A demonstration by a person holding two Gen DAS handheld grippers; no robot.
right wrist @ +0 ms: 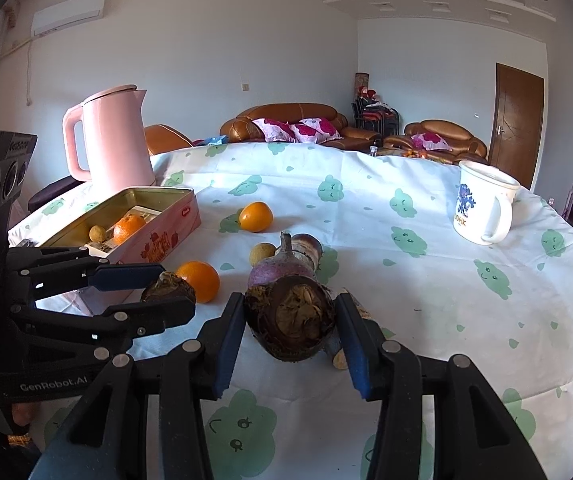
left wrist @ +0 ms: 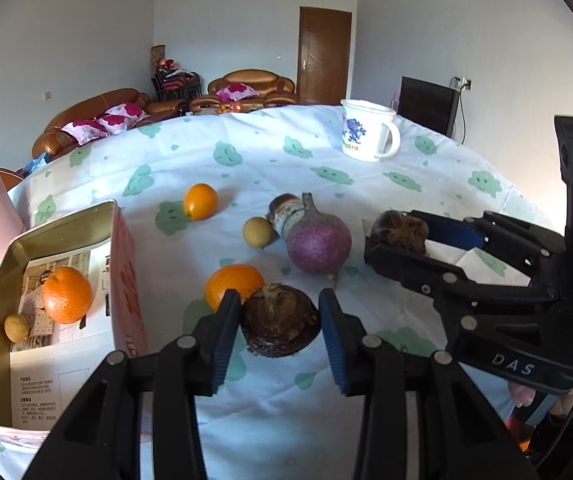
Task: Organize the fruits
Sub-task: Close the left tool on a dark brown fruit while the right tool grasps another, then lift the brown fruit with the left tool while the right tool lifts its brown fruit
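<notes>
My left gripper [left wrist: 281,320] brackets a dark, scaly round corm [left wrist: 280,326] mid-tablecloth, not clamped yet; my right gripper [right wrist: 290,324] straddles another brown corm [right wrist: 290,322], the pink tin [left wrist: 52,304] lying leftward.

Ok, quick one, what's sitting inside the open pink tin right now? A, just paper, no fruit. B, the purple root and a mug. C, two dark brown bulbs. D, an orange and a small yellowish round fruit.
D: in the left wrist view the pink tin holds an orange and a small yellowish fruit lying on printed paper, and the right wrist view shows the same pair.
</notes>
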